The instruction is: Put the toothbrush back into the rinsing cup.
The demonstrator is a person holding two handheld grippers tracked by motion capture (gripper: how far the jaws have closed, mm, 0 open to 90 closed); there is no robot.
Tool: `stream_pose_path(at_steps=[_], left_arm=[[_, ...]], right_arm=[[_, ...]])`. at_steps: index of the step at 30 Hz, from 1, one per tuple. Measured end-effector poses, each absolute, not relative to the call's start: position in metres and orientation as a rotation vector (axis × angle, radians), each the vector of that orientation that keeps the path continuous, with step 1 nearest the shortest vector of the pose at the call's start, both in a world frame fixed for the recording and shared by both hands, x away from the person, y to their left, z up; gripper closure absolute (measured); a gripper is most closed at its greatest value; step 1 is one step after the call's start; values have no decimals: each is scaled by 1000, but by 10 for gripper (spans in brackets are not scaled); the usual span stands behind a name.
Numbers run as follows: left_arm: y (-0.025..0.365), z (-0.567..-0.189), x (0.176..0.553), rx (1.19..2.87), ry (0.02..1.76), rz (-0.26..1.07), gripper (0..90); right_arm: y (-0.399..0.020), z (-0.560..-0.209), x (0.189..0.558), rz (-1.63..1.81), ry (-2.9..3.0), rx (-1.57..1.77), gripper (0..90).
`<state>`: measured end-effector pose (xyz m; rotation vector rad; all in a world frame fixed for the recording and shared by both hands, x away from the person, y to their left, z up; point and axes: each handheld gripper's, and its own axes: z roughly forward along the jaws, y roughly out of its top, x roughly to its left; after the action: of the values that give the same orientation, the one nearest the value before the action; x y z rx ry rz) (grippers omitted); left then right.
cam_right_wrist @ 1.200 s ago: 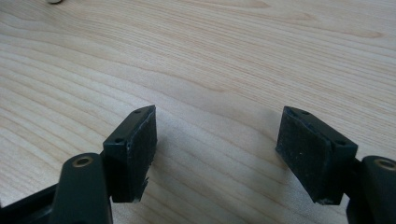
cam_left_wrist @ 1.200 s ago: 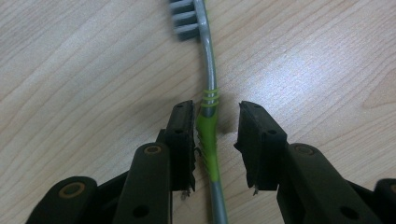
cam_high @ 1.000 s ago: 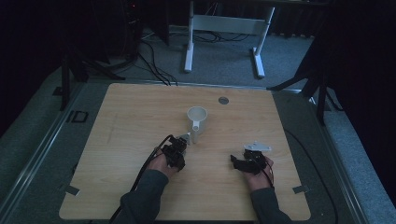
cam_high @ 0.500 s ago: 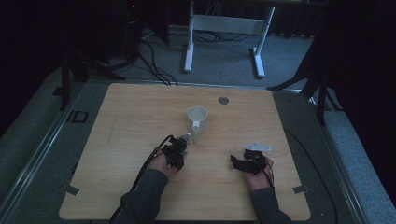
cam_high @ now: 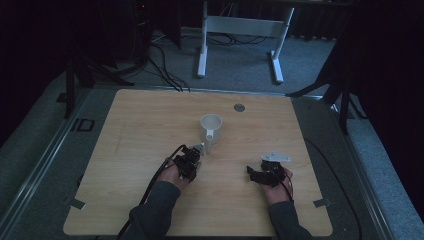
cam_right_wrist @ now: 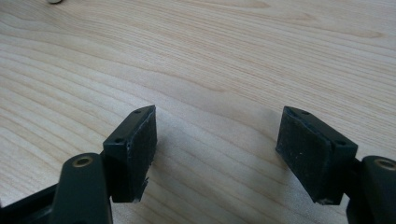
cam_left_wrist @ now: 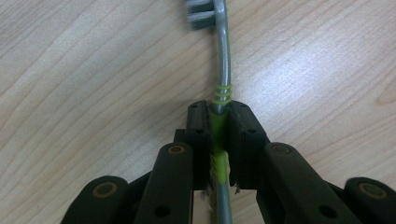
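A grey toothbrush point(cam_left_wrist: 225, 60) with lime-green bands lies on the wooden table point(cam_high: 145, 120), bristle head pointing away from me. My left gripper point(cam_left_wrist: 219, 109) has just been closing and is now shut on its green handle section, the pads pressing both sides. In the high view the left gripper point(cam_high: 192, 159) sits just below a white mug point(cam_high: 210, 126), with the toothbrush point(cam_high: 201, 148) tip close to the mug's base. My right gripper point(cam_right_wrist: 219, 135) stands open over bare wood, nothing between its pads; in the high view the right gripper point(cam_high: 259, 172) rests to the right of the left one.
A small round grey disc point(cam_high: 239, 107) lies on the table behind the mug. Beyond the far edge stand a white metal frame point(cam_high: 240, 27) and floor cables point(cam_high: 165, 60). Both forearms enter from the near edge.
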<state>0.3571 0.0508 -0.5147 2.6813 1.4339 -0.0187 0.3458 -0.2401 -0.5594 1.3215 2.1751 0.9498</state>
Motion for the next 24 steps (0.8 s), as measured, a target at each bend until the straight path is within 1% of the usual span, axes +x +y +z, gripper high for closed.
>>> stream_pose_path(at_steps=[15, 24], left_arm=[[61, -501, 356, 2629, 1415, -29, 804], [68, -489, 355, 2564, 1399, 4, 803]], right_arm=[[-240, -559, 346, 949, 2176, 1319, 284], [-240, -559, 346, 950, 2173, 1324, 280]])
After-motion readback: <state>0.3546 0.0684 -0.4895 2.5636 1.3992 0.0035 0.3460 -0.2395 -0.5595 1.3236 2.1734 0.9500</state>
